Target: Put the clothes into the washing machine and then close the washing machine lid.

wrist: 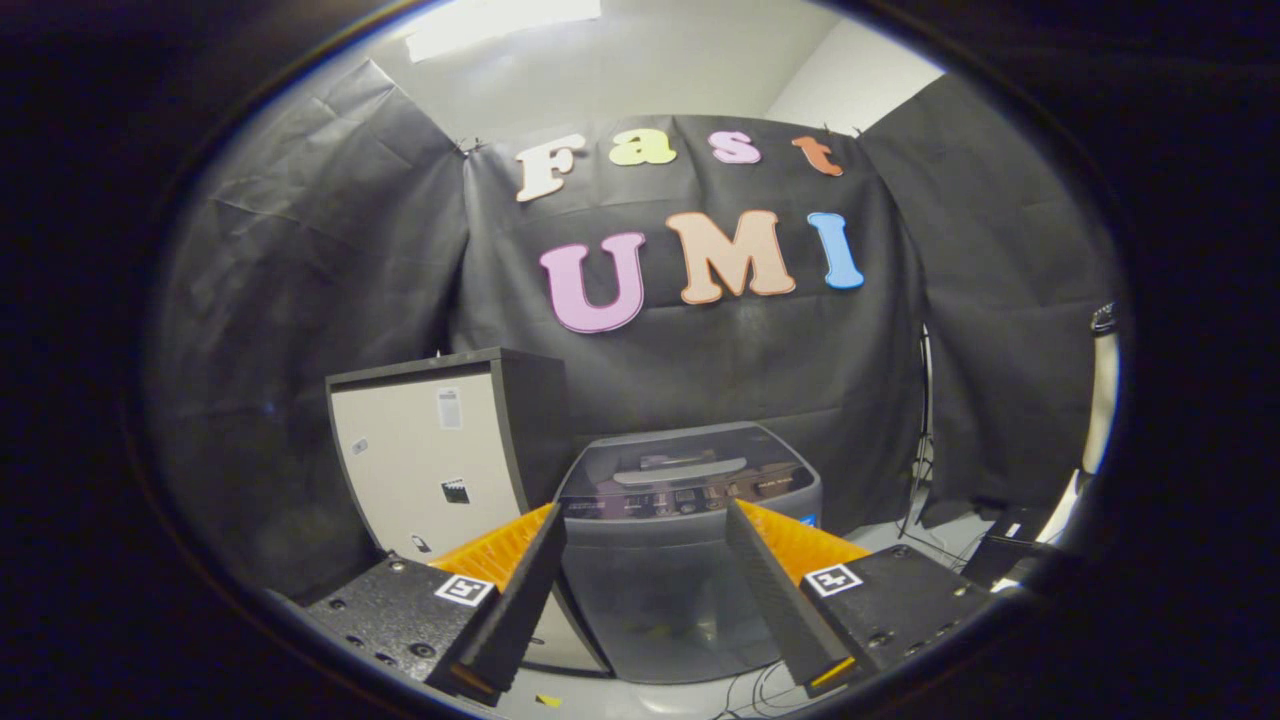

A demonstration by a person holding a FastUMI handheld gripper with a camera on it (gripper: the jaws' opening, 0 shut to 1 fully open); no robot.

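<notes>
A grey top-loading washing machine [660, 590] stands on the floor straight ahead, against the black cloth wall. Its dark, see-through lid [690, 465] lies flat on top, with a pale handle and a row of controls along its front. My gripper [645, 512] is open, held level in front of the machine at about the height of its top edge. The two fingers [520, 600] frame the machine's front, and nothing is between them. The machine is beyond the fingertips, not touching them.
A beige cabinet with a dark frame [430, 470] stands right beside the machine on its left. Cables [930, 520] run down the wall and across the floor to the machine's right, near a low dark object [1010, 550].
</notes>
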